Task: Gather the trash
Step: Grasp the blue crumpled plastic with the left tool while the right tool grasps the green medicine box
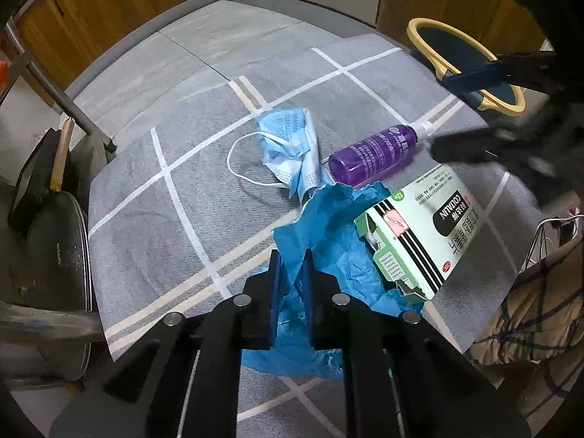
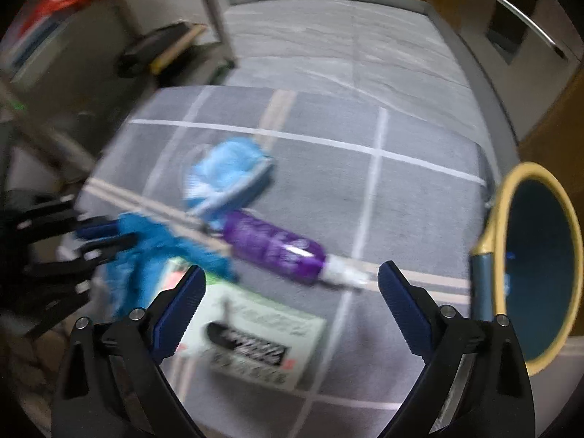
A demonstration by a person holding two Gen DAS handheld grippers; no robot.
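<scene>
My left gripper (image 1: 292,266) is shut on a crumpled blue paper (image 1: 328,241), which lies partly under a green-and-white medicine box (image 1: 419,233). A light blue face mask (image 1: 292,142) and a purple spray bottle (image 1: 376,153) lie beyond on the grey mat. My right gripper (image 2: 292,277) is open and empty, above the box (image 2: 255,332) and near the bottle (image 2: 273,244). The blue paper (image 2: 153,252) and the mask (image 2: 226,168) show to its left. A blue bin with a yellow rim (image 2: 536,255) stands at the right; it also shows in the left wrist view (image 1: 463,62).
The grey mat with white lines (image 1: 182,189) covers a tiled floor. A pan and dark clutter (image 1: 54,248) sit at the left beside a metal leg (image 1: 62,98). Wooden cabinets (image 1: 109,3) stand behind. A checked cloth (image 1: 533,310) lies at the right.
</scene>
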